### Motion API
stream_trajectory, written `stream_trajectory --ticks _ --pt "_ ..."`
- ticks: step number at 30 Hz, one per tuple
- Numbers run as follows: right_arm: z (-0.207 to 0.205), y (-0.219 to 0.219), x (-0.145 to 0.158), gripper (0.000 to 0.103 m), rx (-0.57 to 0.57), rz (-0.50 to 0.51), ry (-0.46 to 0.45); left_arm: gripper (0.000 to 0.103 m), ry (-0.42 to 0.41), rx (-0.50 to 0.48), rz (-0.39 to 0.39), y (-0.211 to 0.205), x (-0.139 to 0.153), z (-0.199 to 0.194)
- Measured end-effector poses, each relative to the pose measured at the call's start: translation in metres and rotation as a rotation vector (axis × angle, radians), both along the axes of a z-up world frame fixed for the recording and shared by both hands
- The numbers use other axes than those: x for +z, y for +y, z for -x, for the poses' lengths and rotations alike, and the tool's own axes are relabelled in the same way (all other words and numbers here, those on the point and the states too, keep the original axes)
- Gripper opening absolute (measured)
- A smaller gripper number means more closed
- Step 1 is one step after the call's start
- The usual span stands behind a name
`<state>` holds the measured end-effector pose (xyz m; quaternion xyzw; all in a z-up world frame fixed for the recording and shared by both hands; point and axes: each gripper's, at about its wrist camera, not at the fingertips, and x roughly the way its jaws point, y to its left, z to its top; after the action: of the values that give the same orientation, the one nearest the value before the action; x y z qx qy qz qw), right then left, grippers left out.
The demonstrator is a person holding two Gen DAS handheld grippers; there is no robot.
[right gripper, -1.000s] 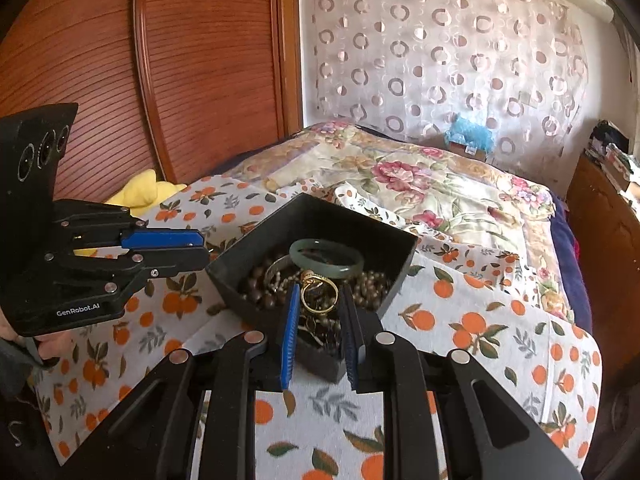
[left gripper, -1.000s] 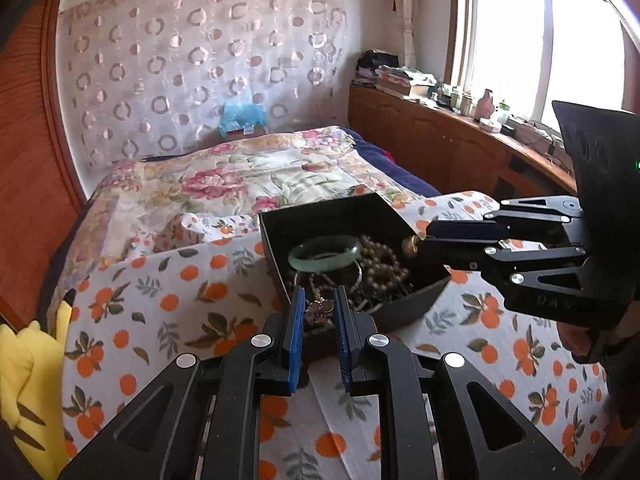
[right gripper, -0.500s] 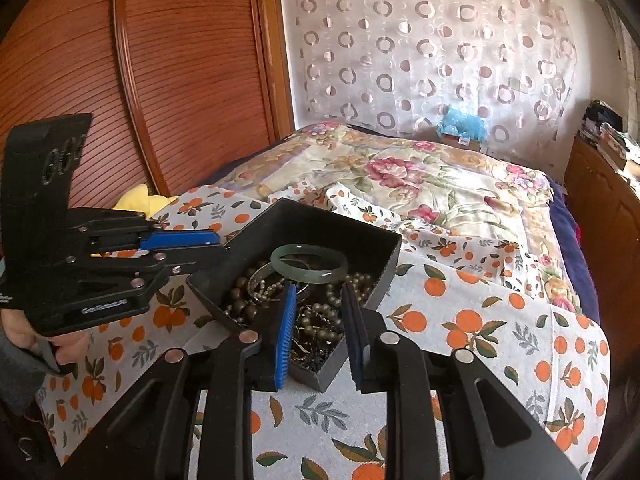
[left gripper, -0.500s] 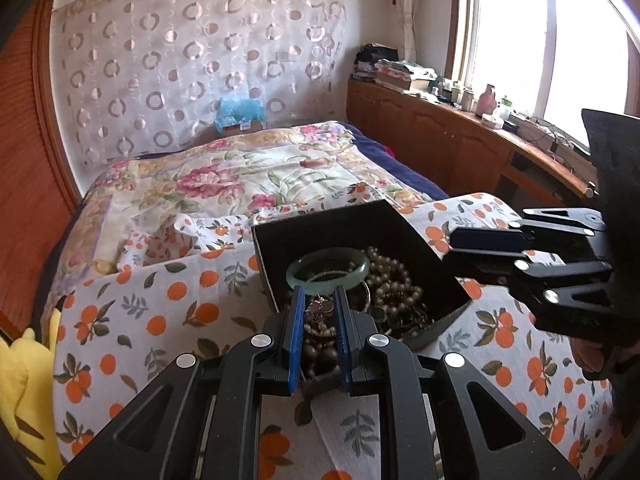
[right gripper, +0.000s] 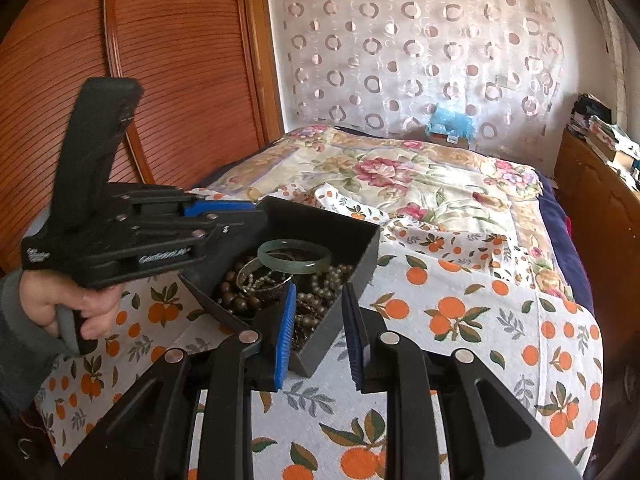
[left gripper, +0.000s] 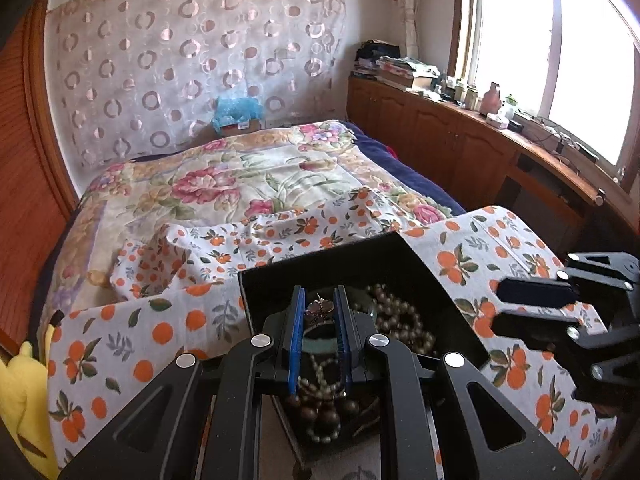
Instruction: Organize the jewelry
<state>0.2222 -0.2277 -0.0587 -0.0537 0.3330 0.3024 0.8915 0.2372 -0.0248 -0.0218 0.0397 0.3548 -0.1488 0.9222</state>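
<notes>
left tool (left gripper: 319, 311) pinches earring (left gripper: 319, 307) over jewelry box (left gripper: 440, 284).

Bed (left gripper: 248, 184) with cloth and box

A floral quilt (right gripper: 400, 176) covers the bed, with a dark blue layer (left gripper: 400, 160) showing along its window-side edge. A white cloth printed with oranges (right gripper: 460, 312) is spread over the near part, rumpled where it meets the quilt. On this cloth sits a black open box (right gripper: 352, 236), with beads and a green bangle (right gripper: 294, 256) piled inside. Something yellow (left gripper: 20, 392) lies at the cloth's edge on the wardrobe side. At the head of the bed a blue bundle (left gripper: 236, 110) rests on a small carton.
</notes>
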Motion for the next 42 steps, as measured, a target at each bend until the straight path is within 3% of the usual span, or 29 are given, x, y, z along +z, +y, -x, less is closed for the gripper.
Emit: stream_trajectory --ticks 3,6,8,10,18,21,23,31,42 --pt "0.002 -0.003 0.0 0.026 -0.012 0.001 0.0 0.016 0.005 0.0 0.001 -0.003 -0.001 -0.001" --pt "0.005 -0.008 -0.001 0.026 -0.028 0.003 -0.001 0.04 0.001 0.012 0.001 -0.001 -0.001 0.005" --pt "0.009 -0.011 -0.001 0.026 -0.041 0.004 -0.007 0.045 -0.001 0.023 0.005 0.001 0.0 0.013" --pt "0.014 -0.013 -0.001 0.026 -0.052 0.0 -0.012 0.061 -0.009 0.051 0.001 0.003 0.001 0.022" --pt "0.043 -0.022 0.004 0.027 -0.11 -0.023 -0.04 0.091 -0.059 0.112 -0.013 0.009 0.016 0.074" --pt "0.052 -0.024 0.006 0.037 -0.126 -0.04 -0.045 0.094 -0.067 0.122 -0.014 0.011 0.021 0.09" --pt "0.059 -0.025 0.008 0.039 -0.136 -0.049 -0.048 0.095 -0.076 0.138 -0.022 0.012 0.024 0.102" --pt "0.086 -0.027 0.016 0.069 -0.178 -0.068 -0.082 0.095 -0.076 0.166 0.008 0.015 0.028 0.136" --pt "0.129 -0.036 0.032 0.093 -0.233 -0.097 -0.16 0.095 -0.142 0.242 0.018 0.017 0.041 0.181"
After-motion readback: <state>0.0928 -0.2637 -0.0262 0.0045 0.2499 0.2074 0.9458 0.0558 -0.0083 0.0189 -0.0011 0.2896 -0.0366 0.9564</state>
